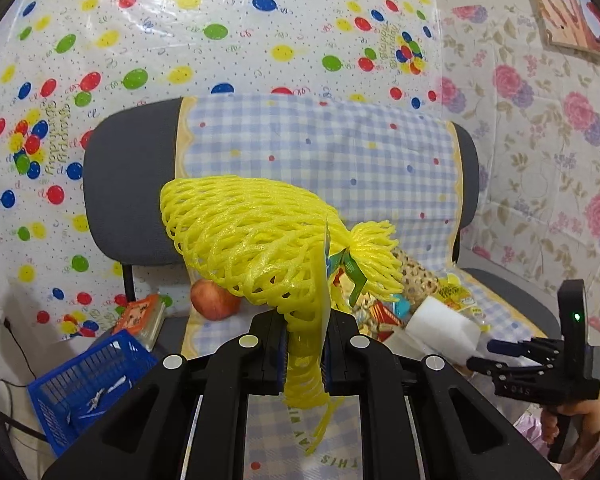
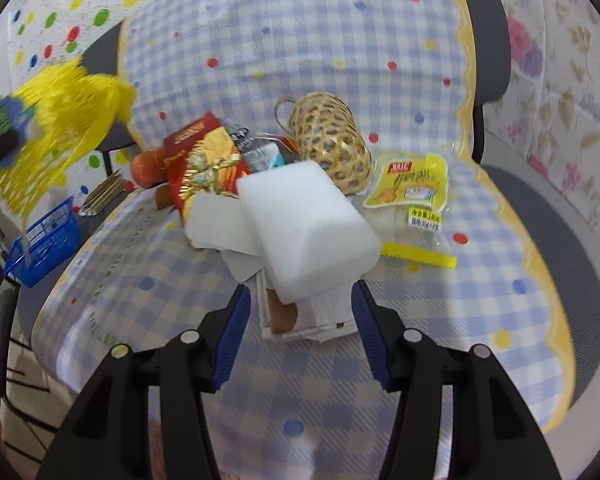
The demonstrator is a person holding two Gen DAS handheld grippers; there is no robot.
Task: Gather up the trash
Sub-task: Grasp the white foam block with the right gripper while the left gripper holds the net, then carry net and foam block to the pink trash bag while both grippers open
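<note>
The left claw (image 1: 305, 354) is clamped on a yellow foam net (image 1: 268, 248), held up above the chair (image 1: 132, 176). The right claw (image 2: 300, 332) gapes wide and empty, its fingers either side of a white foam block (image 2: 308, 232) on the seat.

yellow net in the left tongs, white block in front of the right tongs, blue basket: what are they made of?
Yellow net: looks like foam plastic mesh, matte with slight sheen; soft strands squash flat between the left tongs.
White block: probably foam or sponge; matte, fine-pored faces, soft rounded corners.
Blue basket: likely rigid moulded plastic; glossy, thin slatted walls.
</note>
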